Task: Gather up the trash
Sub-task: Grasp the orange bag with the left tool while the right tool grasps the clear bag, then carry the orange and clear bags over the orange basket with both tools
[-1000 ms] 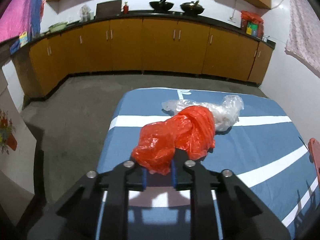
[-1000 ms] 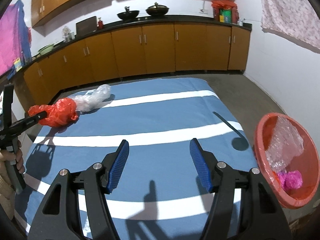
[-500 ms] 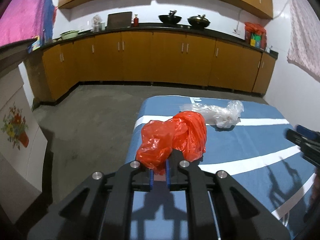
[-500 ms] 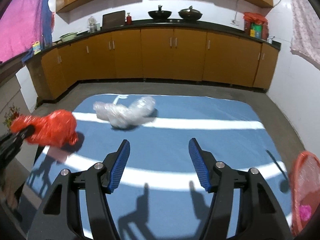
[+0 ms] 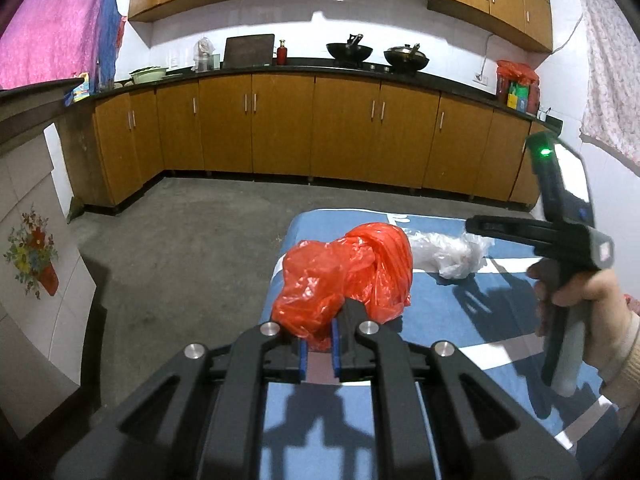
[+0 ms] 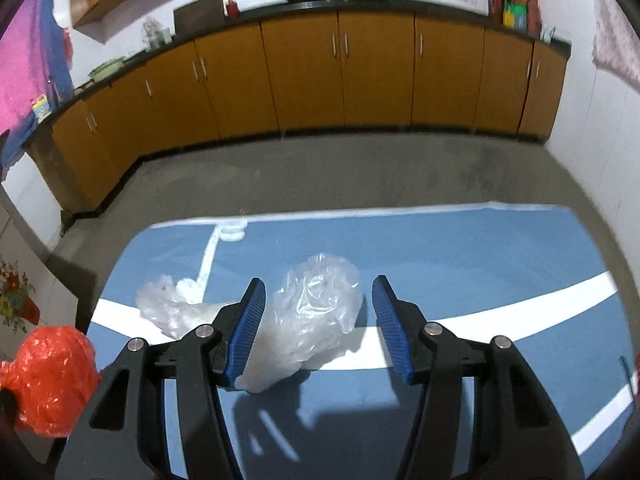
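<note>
My left gripper [image 5: 320, 338] is shut on a crumpled red plastic bag [image 5: 346, 274], held just above the left edge of the blue striped table [image 5: 460, 320]. The same red bag [image 6: 48, 376] shows at the lower left of the right wrist view. A clear crumpled plastic bag [image 6: 308, 320] lies on the table's white stripe. My right gripper [image 6: 318, 324] hangs over it with the bag between its blue pads; its jaws are closing and do not press the plastic. In the left wrist view the clear bag [image 5: 452, 252] lies beyond the red one, and a hand holds the right gripper body [image 5: 560, 240].
Brown cabinets [image 5: 320, 132] with a black counter run along the far wall, with two woks [image 5: 376, 54] on top. Grey concrete floor [image 5: 180, 248] lies left of and beyond the table. A white wall [image 6: 592, 128] stands to the right.
The right gripper swept left across the table to the clear bag, which now sits between its narrowing jaws. The left gripper lifted the red bag slightly toward the table's left edge.
</note>
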